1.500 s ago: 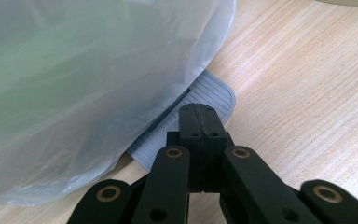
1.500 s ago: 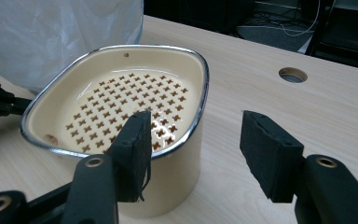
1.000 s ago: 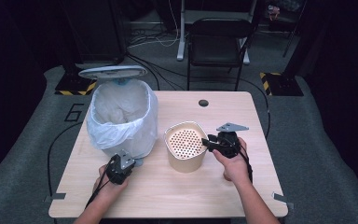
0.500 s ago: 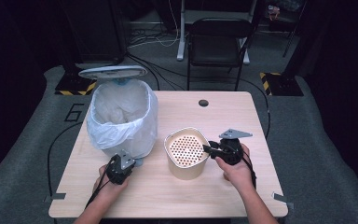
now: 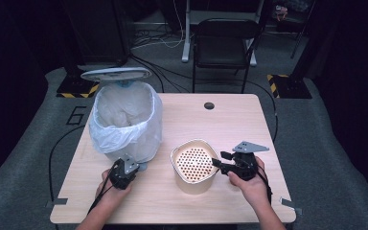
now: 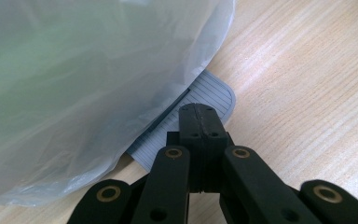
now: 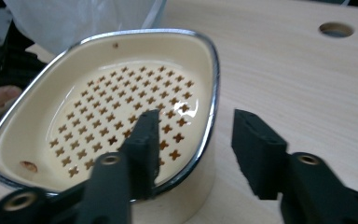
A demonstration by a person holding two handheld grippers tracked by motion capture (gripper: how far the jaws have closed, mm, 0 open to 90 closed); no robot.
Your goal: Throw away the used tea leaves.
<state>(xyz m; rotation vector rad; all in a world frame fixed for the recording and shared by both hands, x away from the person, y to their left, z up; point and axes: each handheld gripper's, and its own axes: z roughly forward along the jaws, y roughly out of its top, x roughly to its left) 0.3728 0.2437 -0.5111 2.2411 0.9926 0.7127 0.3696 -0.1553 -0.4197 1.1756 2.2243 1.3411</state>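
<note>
Right gripper [image 7: 193, 140] astride cream strainer bowl [image 7: 107, 116] rim.

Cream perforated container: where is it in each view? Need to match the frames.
High view: cream perforated container sits low centre on the table, beside the right gripper.
Left gripper view: not in it.
Right gripper view: container at left and centre, its rim between the open jaws.
Shared landmark: the white bin liner.

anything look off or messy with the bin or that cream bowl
Mostly tidy. The cream bowl has small brown specks on its inner wall, one near the rim and one low at the left. The bin stands upright with its lid up; nothing has spilled on the table.
</note>
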